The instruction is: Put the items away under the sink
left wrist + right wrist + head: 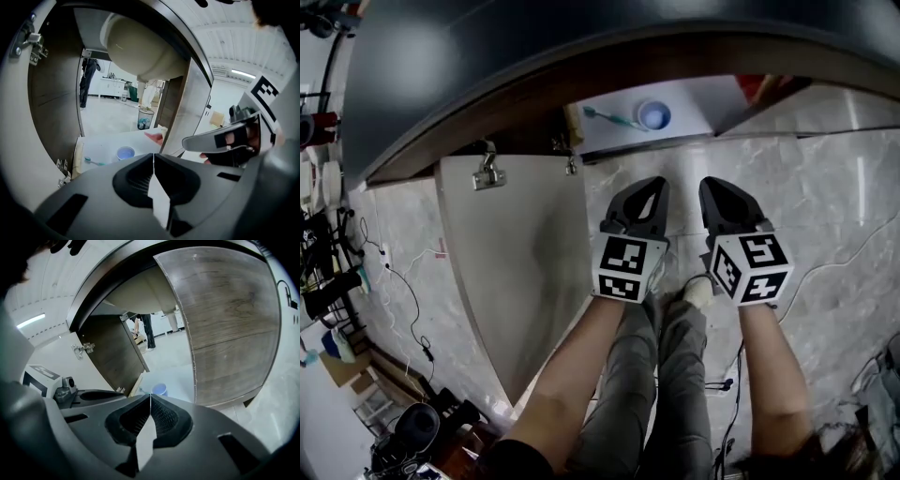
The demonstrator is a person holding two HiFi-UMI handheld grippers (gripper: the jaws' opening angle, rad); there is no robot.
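A toothbrush (607, 118) and a small blue cup (653, 114) rest on the white cupboard floor (708, 101) under the sink. The toothbrush lies flat. Its long axis runs nearly side to side across the opening, with the bristle end pointing left, toward the hinge side of the open left door (525, 272). Its handle end is just beside the cup, which stands upright with its mouth up, to the right of the brush. Something reddish (154, 137) shows farther right on the same floor, half hidden by the right door (225, 324); what it is cannot be told. The pale underside of the sink bowl (140, 51) hangs above.

Both items lie ahead of the claws, deeper in the cupboard and apart from them. The left claw (651, 187) is the nearer one, lined up almost straight with the cup. The right claw (713, 186) is just beside it, off to the right. Each claw is clenched, jaws pressed together with nothing between them. Both point forward and down toward the opening, above the marble floor (825, 206).

With the items inside and both claws empty, the putting away looks done or nearly so. What seems left is the wide-open left door, which stands to the left of the left claw, the closer of the two to it.
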